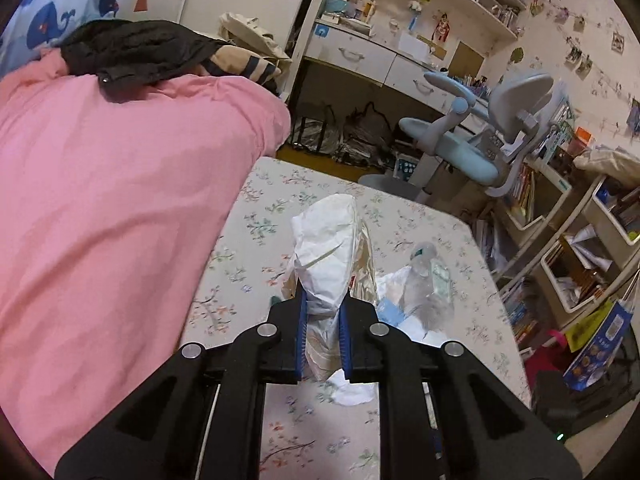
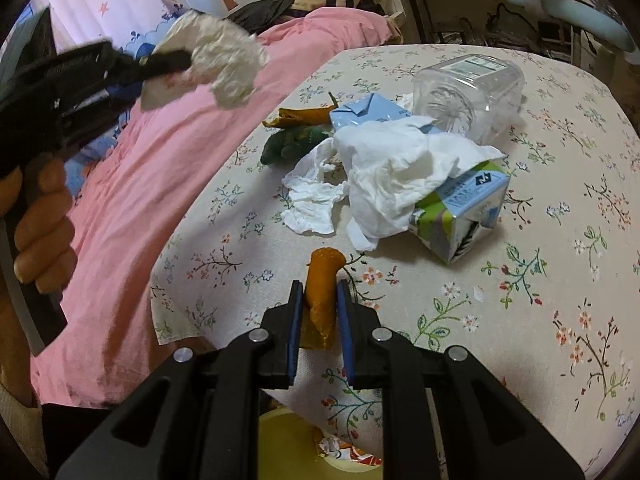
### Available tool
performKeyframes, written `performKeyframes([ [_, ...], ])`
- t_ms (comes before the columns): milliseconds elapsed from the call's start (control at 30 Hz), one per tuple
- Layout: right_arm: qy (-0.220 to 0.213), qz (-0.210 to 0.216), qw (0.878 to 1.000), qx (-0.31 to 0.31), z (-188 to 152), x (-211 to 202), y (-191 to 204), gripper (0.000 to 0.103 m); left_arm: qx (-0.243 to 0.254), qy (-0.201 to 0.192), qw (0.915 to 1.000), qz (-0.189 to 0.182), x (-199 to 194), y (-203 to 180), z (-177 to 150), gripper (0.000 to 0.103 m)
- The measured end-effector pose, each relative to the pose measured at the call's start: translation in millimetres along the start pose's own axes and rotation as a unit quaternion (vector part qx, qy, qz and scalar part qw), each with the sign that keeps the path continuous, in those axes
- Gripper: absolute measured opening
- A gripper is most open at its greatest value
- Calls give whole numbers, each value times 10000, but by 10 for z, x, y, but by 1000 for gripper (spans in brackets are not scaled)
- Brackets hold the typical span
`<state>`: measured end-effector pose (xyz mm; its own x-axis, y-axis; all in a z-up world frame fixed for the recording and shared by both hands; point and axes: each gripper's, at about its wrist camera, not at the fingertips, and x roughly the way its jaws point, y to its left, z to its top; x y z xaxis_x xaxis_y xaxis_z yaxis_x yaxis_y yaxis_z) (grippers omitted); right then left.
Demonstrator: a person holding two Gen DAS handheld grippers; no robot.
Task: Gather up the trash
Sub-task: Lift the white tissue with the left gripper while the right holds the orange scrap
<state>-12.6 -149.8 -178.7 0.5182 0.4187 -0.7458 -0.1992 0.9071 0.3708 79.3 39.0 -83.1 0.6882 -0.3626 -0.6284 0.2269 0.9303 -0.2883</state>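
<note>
My left gripper (image 1: pixel 323 304) is shut on a crumpled white paper wad (image 1: pixel 326 248) and holds it above the floral table (image 1: pixel 256 216). It also shows in the right wrist view (image 2: pixel 188 60), raised over the bed with the wad (image 2: pixel 224 64). My right gripper (image 2: pixel 319 292) is shut on an orange peel (image 2: pixel 323 284) near the table's front edge. On the table lie white tissues (image 2: pixel 392 168), a green-and-white carton (image 2: pixel 460 216), a clear plastic bottle (image 2: pixel 468 92), a light blue carton (image 2: pixel 360 114), a green scrap (image 2: pixel 290 142) and another orange peel (image 2: pixel 300 117).
A yellow bin (image 2: pixel 288 444) with some wrappers sits below the table's front edge. A bed with a pink cover (image 1: pixel 112 208) runs along the table's left side. A blue desk chair (image 1: pixel 472 136), a desk and crowded shelves (image 1: pixel 580 248) stand beyond and right.
</note>
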Motion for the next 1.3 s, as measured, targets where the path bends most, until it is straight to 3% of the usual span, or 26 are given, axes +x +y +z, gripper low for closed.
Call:
performKeyframes([
  [200,-25,-6,10000,-1,-23,-20,-27,18,300,168,9992,210,-17,-32,-135,13],
  [833,-135,7,9999,37,-8,-71,-63,18,1171,47,9911,625,-129,-313,-238,13],
  [1133,-203,66,9997,80,-13,-114,-30,18,1269,-68,9898,649,-264,-379,-289,13],
  [1300,-330,119,9994,70,-23,-216,29,18,1079,-66,9929,489,-376,-348,-357,13],
])
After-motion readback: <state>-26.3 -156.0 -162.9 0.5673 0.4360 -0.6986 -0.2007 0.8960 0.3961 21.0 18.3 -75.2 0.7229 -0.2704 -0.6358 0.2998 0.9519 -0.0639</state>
